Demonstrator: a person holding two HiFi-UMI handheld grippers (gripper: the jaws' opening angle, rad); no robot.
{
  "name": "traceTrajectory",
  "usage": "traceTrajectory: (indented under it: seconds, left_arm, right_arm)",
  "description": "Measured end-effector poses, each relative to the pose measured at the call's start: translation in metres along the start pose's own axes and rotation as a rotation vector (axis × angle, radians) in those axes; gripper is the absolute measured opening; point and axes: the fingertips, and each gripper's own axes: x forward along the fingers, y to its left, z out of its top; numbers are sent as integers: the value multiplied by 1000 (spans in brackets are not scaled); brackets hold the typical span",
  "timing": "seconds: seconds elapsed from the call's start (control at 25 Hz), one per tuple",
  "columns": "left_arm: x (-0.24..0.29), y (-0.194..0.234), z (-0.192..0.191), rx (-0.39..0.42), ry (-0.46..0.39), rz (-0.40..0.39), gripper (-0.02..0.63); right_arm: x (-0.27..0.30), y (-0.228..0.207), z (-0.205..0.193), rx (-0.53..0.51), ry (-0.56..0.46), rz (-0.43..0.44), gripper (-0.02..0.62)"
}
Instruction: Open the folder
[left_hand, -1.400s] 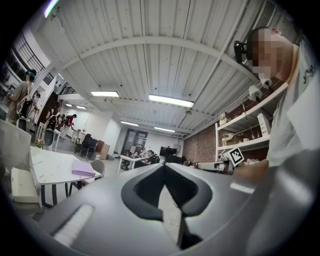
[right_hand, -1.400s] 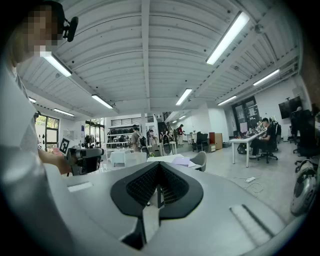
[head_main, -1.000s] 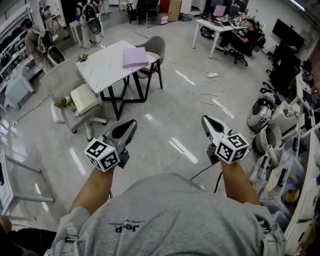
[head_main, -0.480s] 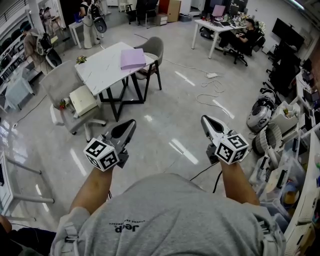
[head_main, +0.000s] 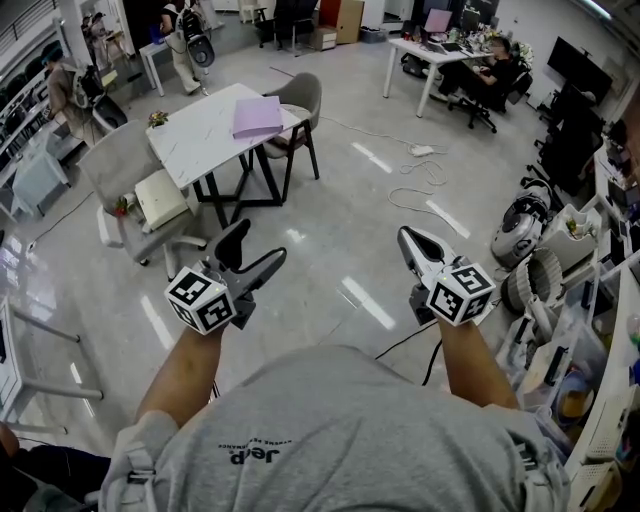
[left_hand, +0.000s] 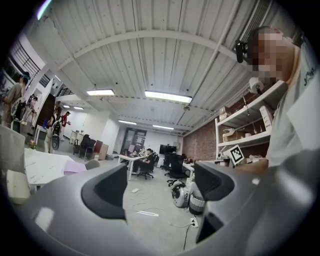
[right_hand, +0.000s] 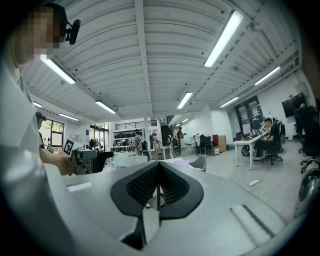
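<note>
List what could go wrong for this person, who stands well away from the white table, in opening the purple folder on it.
1. Cables trail over the floor ahead; a foot might catch one.
2. The folder lies at the edge of the table beside a chair; a clumsy nudge could push it off.
3. The right gripper is shut; the left gripper has its jaws opening, empty. One-sided handling might let the folder slide.

Head camera looks steeply down; white table (head_main: 195, 140) bearing lilac folder (head_main: 257, 117) lies far off at 11 o'clock. Both gripper cameras, level, share it.
</note>
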Motion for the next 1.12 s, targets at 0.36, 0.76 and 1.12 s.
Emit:
traceTrajectory:
  seconds: [0.36,0.76,1.12]
  left_arm:
    - [38,-12,-13,7,21,6,449]
    - [80,92,-18,8,3,-23,449]
    - [162,276,23,7,-14,-128,449]
  right_arm:
    - [2,-37,-7,3,6,25,3]
    - [108,-67,-15,3,25,9,3]
    - [295,-103,28,-35,1,-55,4]
